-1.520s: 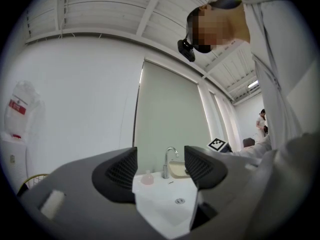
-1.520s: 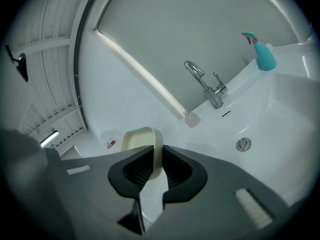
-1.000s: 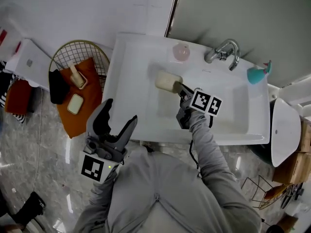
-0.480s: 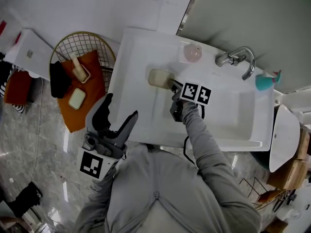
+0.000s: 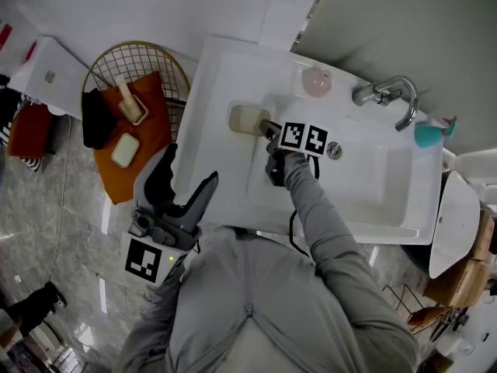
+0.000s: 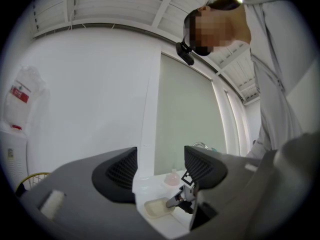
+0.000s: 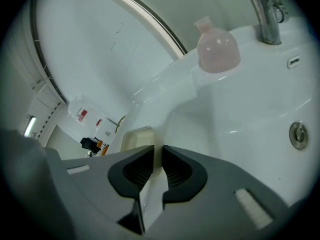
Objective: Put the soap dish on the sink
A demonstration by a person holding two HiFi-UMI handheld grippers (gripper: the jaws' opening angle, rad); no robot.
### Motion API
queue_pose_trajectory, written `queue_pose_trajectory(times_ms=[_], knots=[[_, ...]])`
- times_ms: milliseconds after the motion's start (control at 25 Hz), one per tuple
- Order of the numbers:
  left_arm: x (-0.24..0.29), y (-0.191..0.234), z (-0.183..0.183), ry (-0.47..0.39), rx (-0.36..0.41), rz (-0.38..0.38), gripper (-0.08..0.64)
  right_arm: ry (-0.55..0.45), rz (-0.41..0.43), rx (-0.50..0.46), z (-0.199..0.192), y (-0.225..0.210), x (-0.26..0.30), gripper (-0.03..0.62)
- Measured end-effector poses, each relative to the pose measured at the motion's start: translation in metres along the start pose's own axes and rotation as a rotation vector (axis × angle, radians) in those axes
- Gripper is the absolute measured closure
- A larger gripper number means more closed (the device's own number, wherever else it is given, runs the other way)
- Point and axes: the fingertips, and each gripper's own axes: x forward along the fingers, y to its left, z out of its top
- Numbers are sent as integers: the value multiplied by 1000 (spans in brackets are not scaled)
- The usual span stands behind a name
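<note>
Right gripper view: jaws on dish

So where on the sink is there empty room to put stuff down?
The sink has a bare left ledge nearer the person than the soap dish, which the right gripper pinches. The back-left corner beside the pink bottle is bare too, and the basin right of the drain. Crowded: around the faucet and the wire basket.

You work in bright, even light; the white sink glares softly, the floor shows bright streaks, and both gripper views bend and darken at their edges.
</note>
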Motion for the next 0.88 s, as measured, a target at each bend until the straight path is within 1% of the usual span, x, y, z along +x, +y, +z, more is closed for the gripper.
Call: queue_pose_trajectory(times_ms=[80,240,480,880], knots=[[-2,2,-1,-5,2,4,241,6,4,-4,-1,3,3,546],[-3,0,-5,25,-21,9,241,15,3,-14,-1,6,7,546],[-3,2,-2,9,0,13,241,16,1,-30,-1,10,11,545],[-5,2,1,-5,1,26,241,16,5,-87,-1,16,11,538]])
